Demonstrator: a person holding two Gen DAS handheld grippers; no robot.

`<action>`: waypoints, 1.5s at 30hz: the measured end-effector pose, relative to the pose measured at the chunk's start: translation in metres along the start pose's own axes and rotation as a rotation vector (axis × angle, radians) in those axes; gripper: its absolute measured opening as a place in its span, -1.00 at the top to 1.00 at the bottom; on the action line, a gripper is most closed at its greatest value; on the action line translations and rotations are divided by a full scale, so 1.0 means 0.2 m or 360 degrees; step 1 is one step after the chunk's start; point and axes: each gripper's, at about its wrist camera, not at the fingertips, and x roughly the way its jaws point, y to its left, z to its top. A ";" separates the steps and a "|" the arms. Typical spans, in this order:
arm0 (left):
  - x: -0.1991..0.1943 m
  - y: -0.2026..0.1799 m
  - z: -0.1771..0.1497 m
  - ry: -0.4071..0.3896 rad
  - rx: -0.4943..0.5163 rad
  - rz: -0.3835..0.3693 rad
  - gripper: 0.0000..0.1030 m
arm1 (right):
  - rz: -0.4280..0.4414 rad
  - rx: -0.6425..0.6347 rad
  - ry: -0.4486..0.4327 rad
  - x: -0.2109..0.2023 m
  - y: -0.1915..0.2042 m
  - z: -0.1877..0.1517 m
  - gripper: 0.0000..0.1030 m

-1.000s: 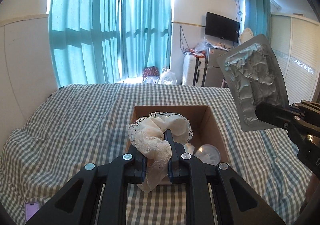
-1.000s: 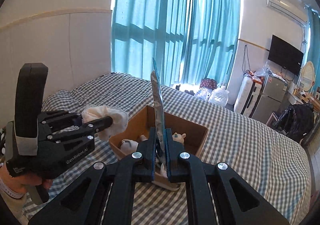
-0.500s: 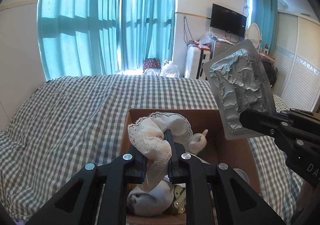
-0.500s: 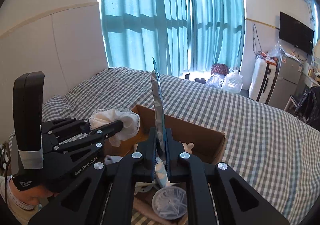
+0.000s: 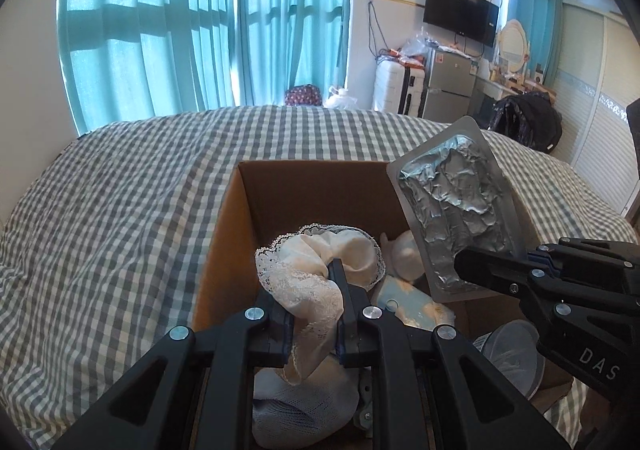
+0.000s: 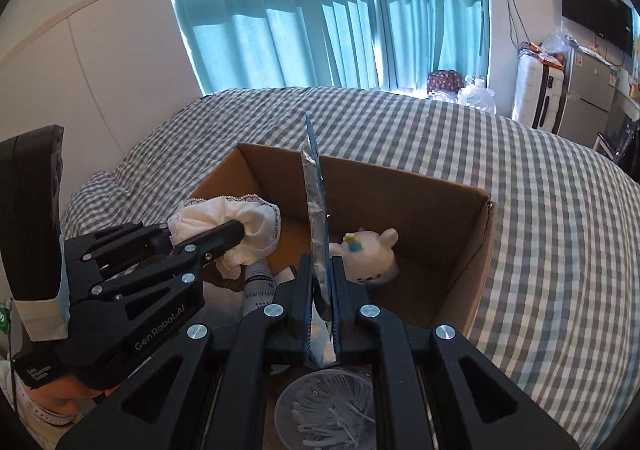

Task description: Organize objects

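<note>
An open cardboard box (image 5: 280,186) (image 6: 460,242) sits on the checked bed. My left gripper (image 5: 314,270) (image 6: 240,228) is shut on a cream lace-edged cloth (image 5: 320,262) (image 6: 224,218), held over the box's left half. My right gripper (image 6: 320,264) (image 5: 460,258) is shut on a flat silver foil packet (image 5: 456,210) (image 6: 316,206), upright and edge-on in the right wrist view, above the box's right side. Inside lie a white plush toy (image 6: 368,254) (image 5: 404,254), a pale bundle (image 5: 304,398), a blue-white pouch (image 5: 412,306) and a white tube (image 6: 258,286).
A clear round tub of cotton swabs (image 6: 328,410) (image 5: 512,354) lies at the box's near right corner. The grey-checked bed (image 5: 120,230) spreads all round. Teal curtains (image 5: 200,30), a white suitcase (image 5: 390,90), a small fridge (image 5: 448,90) and a wall television (image 5: 460,10) stand beyond.
Both grippers have come forward and down over the box, still holding the cloth and the foil packet. The box now fills more of both views and its contents show.
</note>
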 end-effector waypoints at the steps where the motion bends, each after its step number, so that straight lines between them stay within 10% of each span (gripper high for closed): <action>1: 0.00 0.00 -0.01 0.0007 -0.0001 -0.0006 0.70 | -0.0013 0.0000 -0.0005 -0.01 0.00 0.00 0.86; 7: -0.02 -0.02 -0.02 0.0038 -0.0011 0.0001 0.25 | -0.0086 0.0022 -0.0071 -0.12 0.02 0.01 0.21; 16: -0.35 -0.03 0.07 -0.0126 0.0000 0.0074 -0.41 | -0.0162 0.0021 -0.0234 -0.49 0.07 0.08 0.06; 24: -0.79 -0.09 0.11 -0.0346 0.0012 0.0088 -0.65 | -0.0307 -0.0022 -0.0420 -0.94 0.22 0.09 -0.13; 36: -1.31 -0.13 0.04 -0.0591 -0.0018 0.0125 -0.92 | -0.0502 0.0033 -0.0720 -1.50 0.35 -0.14 -1.00; 45: -1.55 -0.23 -0.09 -0.0724 0.0051 0.0168 -1.00 | -0.0616 -0.0010 -0.0835 -1.64 0.41 -0.33 -1.00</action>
